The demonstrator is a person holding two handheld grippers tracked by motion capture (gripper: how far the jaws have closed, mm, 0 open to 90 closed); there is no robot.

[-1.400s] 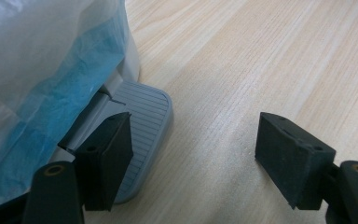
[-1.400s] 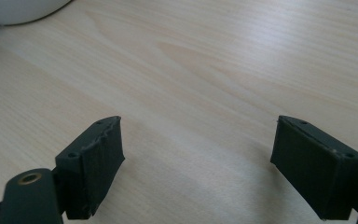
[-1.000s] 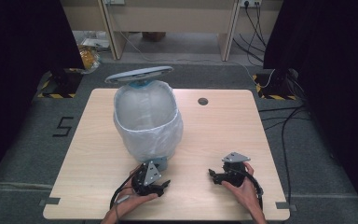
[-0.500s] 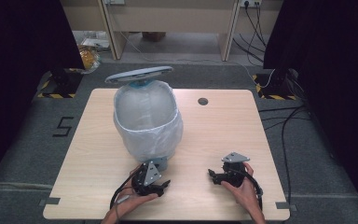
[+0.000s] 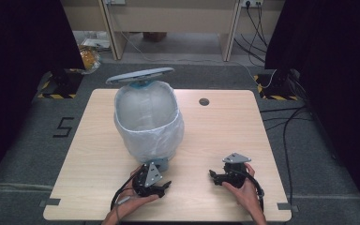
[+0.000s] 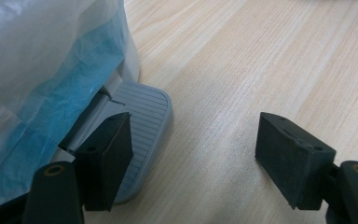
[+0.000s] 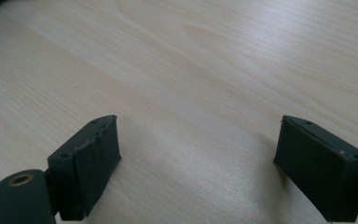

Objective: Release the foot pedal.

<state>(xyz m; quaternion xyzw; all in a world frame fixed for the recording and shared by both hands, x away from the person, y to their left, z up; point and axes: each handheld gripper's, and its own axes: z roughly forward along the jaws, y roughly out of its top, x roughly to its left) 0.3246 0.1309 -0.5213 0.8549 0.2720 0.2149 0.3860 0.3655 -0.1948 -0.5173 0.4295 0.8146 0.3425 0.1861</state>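
A pedal bin [image 5: 147,122] lined with a white plastic bag [image 6: 37,56] stands on the wooden table [image 5: 220,136], its grey lid [image 5: 139,75] raised at the back. The bin's ribbed grey pedal [image 6: 144,112] sticks out at its base toward the person. My left gripper [image 5: 161,186] lies low on the table just in front of the pedal. Its jaws are open, and in the left gripper view [image 6: 196,154] the left jaw overlaps the pedal's near corner. My right gripper [image 5: 214,174] rests at the front right, open over bare wood [image 7: 198,163], holding nothing.
A round cable hole [image 5: 204,101] sits near the table's far edge. Cables [image 5: 286,122] trail over the grey floor to the right. A desk frame [image 5: 168,28] stands behind the table, with dark curtains on both sides.
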